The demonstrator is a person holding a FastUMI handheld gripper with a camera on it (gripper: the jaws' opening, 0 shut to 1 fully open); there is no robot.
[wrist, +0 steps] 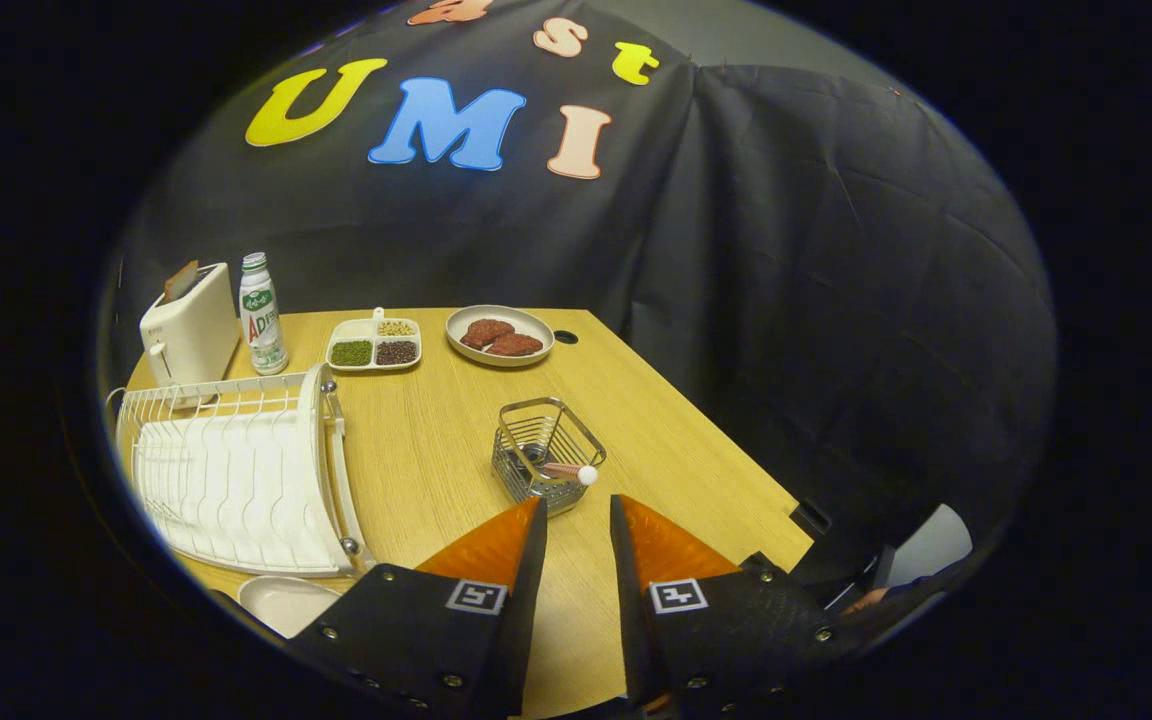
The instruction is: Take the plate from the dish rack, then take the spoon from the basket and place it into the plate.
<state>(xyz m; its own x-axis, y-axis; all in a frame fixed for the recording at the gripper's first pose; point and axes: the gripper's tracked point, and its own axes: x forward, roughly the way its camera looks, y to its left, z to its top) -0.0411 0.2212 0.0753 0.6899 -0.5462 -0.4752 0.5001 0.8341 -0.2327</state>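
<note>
A white dish rack (236, 480) stands on the wooden table to the left of my fingers, its slots bare. A pale plate (281, 603) lies flat on the table just in front of the rack, beside my left finger. A wire basket (546, 452) sits just ahead of the fingertips, and the spoon (570, 471) leans out of it with its pinkish handle and white tip pointing toward me. My gripper (578, 520) hovers over the table just short of the basket, fingers open a little with nothing between them.
At the back of the table (676, 440) stand a white toaster (188, 332), a green-and-white bottle (262, 315), a divided tray of beans (374, 345) and a plate with two brown patties (499, 335). The table's right edge runs close beyond the basket.
</note>
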